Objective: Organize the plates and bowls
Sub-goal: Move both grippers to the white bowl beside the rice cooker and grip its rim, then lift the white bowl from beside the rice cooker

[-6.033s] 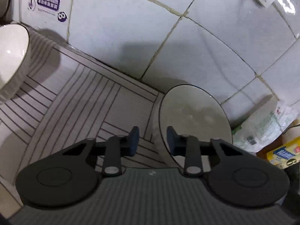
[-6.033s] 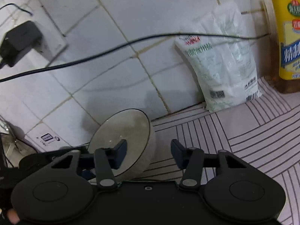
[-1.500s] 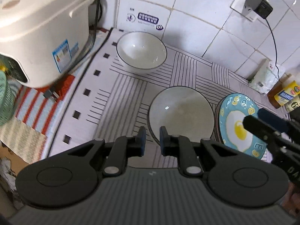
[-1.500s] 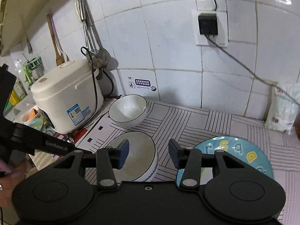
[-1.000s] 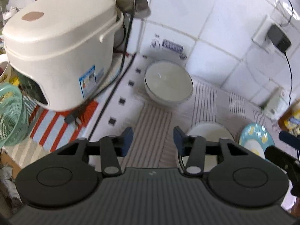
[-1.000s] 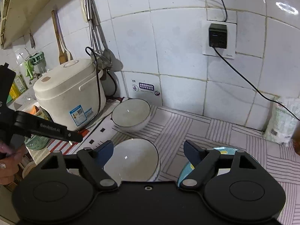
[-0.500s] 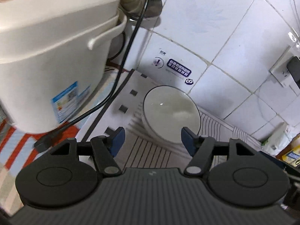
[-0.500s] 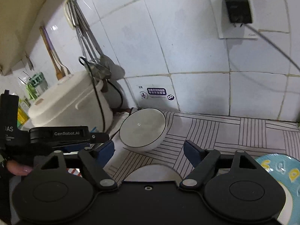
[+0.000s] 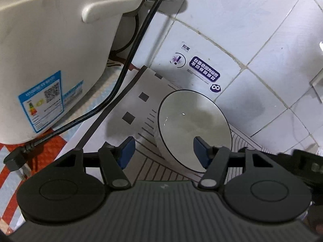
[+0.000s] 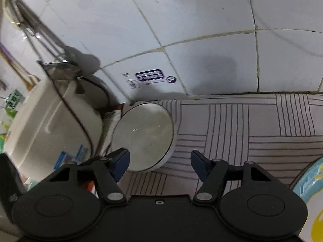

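A white bowl with a dark rim [image 9: 193, 129] sits on the striped mat near the tiled wall, beside the rice cooker. My left gripper [image 9: 163, 152] is open, its jaws straddling the bowl's near left edge without touching it. The same bowl shows in the right wrist view [image 10: 144, 139]. My right gripper [image 10: 159, 163] is open and empty, close to the bowl's near right rim. The edge of a blue plate with a yellow egg pattern [image 10: 310, 201] shows at the right wrist view's lower right.
A white rice cooker [image 9: 52, 50] stands left of the bowl, its black power cord [image 9: 121, 76] trailing across the mat's left edge. The tiled wall [image 9: 242, 30] with a sticker is right behind the bowl. The striped mat [image 10: 252, 125] extends to the right.
Both grippers have moved forward and down toward the far bowl by the rice cooker. The near bowl has dropped out of view. Both jaws stay wide open.
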